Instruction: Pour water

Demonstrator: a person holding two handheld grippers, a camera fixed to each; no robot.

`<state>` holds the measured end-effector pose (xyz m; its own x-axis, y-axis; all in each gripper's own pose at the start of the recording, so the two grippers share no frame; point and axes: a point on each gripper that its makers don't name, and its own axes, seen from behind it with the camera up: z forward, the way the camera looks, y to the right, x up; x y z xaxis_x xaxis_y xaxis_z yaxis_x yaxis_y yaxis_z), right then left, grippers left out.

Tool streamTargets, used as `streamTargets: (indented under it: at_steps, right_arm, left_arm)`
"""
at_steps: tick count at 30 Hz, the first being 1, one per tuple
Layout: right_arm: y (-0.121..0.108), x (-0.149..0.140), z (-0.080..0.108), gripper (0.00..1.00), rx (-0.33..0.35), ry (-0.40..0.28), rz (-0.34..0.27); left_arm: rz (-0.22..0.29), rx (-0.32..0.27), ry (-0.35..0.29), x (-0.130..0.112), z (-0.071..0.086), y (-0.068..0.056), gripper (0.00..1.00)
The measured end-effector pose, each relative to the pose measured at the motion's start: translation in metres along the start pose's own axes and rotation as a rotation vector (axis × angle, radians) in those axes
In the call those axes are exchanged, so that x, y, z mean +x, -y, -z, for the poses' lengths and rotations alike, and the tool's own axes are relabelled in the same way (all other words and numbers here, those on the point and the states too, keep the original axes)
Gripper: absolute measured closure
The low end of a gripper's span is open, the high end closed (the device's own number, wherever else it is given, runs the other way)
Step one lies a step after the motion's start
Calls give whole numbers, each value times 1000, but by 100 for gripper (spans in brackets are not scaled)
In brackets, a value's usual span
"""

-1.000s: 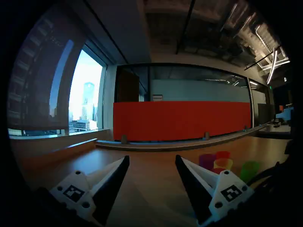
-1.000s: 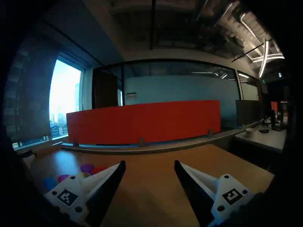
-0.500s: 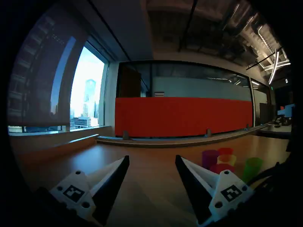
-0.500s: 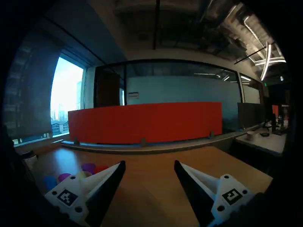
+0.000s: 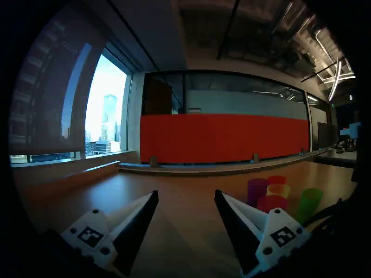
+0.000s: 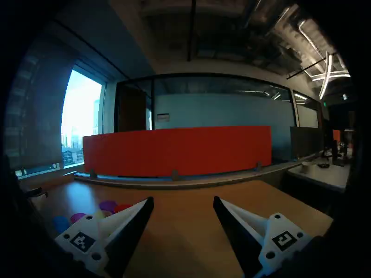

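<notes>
The right gripper (image 6: 182,200) hangs low over the wooden surface (image 6: 185,241). Its jaws are spread wide with nothing between them, and it is aimed at the red partition (image 6: 176,150) that runs along the surface's far edge. On the near side of the partition, toward its left end, a cluster of coloured cups (image 6: 108,205) stands partly hidden behind the gripper's left finger. Left of the partition is a bright window (image 6: 81,125).

purple cup (image 5: 256,191) | red cup (image 5: 277,179) | yellow cup (image 5: 278,189) | pink cup (image 5: 272,203) | green cup (image 5: 310,203), kinda see-through | blue cup (image 6: 60,223) | table (image 5: 185,183) warm brown wood | divider (image 5: 222,138) plain bright red | left gripper (image 5: 185,197) white, black inner faces, tag (image 5: 89,236) in black-and-white squares | right gripper (image 6: 183,200) same colours
</notes>
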<state>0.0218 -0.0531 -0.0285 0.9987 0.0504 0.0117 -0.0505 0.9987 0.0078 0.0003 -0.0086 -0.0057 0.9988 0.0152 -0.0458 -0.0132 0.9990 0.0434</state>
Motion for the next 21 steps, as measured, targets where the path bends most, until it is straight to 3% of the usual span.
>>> streamTargets:
  at_steps: [9,21]
  right_arm:
    - [-1,3,0,0,-1,-3,-3]
    - [3,7,2,0,13,-12,-10]
  left_arm:
    - [-1,0,36,-7,-3,0,10]
    - [-3,-3,37,-8,-6,-1,10]
